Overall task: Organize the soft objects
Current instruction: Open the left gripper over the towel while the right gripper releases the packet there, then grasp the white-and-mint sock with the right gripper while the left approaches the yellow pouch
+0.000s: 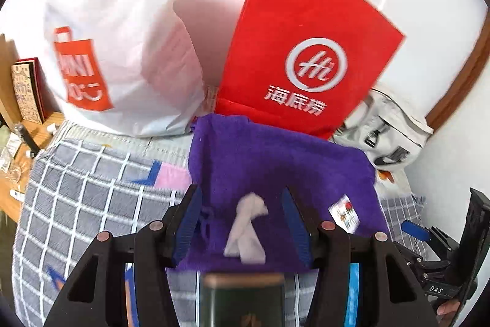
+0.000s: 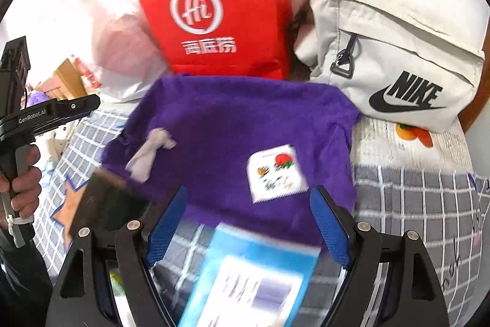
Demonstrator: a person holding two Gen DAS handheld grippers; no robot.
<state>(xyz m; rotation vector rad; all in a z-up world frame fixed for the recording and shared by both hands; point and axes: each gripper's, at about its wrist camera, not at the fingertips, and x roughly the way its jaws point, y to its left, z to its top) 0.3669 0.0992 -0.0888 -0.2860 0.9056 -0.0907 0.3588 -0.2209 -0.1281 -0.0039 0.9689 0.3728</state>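
Note:
A purple fleece cloth (image 1: 275,161) (image 2: 239,118) lies spread flat on the grey checked blanket (image 1: 92,189). On it rest a crumpled white scrap (image 1: 245,229) (image 2: 150,152) and a small white packet with a fruit print (image 1: 344,213) (image 2: 275,173). My left gripper (image 1: 242,192) hovers open over the cloth's near part, the white scrap showing between its blue pads, which touch nothing. My right gripper (image 2: 248,190) stands wide open above the cloth's near edge and grips nothing. A hand (image 2: 21,173) holds the left gripper's handle at the left of the right wrist view.
A red paper bag (image 1: 306,51) and a white plastic bag (image 1: 122,36) stand against the wall behind the cloth. To the right lies a white Nike bag (image 2: 398,66). A blue box (image 2: 251,275) and a dark tin (image 2: 107,204) sit close under the grippers. A wooden bedside table (image 1: 18,143) is at the left.

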